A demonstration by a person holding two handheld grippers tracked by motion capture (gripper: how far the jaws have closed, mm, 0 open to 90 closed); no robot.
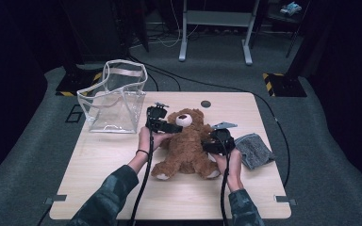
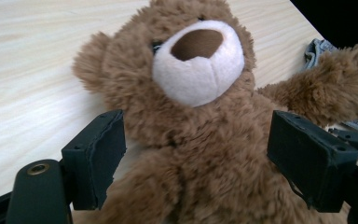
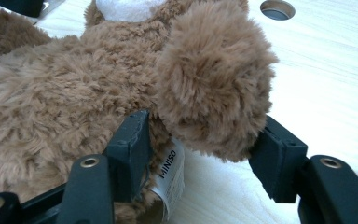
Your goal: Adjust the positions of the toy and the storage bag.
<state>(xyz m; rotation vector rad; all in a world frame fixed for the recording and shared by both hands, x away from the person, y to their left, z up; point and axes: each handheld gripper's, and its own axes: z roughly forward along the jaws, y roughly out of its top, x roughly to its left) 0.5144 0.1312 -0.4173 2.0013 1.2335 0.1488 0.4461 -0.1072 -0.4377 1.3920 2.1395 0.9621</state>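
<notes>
A brown teddy bear [image 1: 186, 141] lies on its back in the middle of the light wooden table [image 1: 122, 188], head toward the far edge. My left gripper [image 1: 176, 128] comes in from the bear's left at neck height. In the left gripper view its jaws stand wide either side of the bear's chest [image 2: 200, 186], under the white muzzle [image 2: 198, 65], without pressing. My right gripper [image 1: 207, 143] is at the bear's other side. Its jaws stand apart around the raised furry arm [image 3: 214, 79], with a white MINISO tag [image 3: 170, 172] beside the inner jaw.
A clear plastic bag [image 1: 115, 96] with pale handles stands upright at the table's far left. A grey folded cloth [image 1: 257, 150] lies at the right edge, just behind my right hand. A round cable hole [image 1: 206, 103] sits beyond the bear's head.
</notes>
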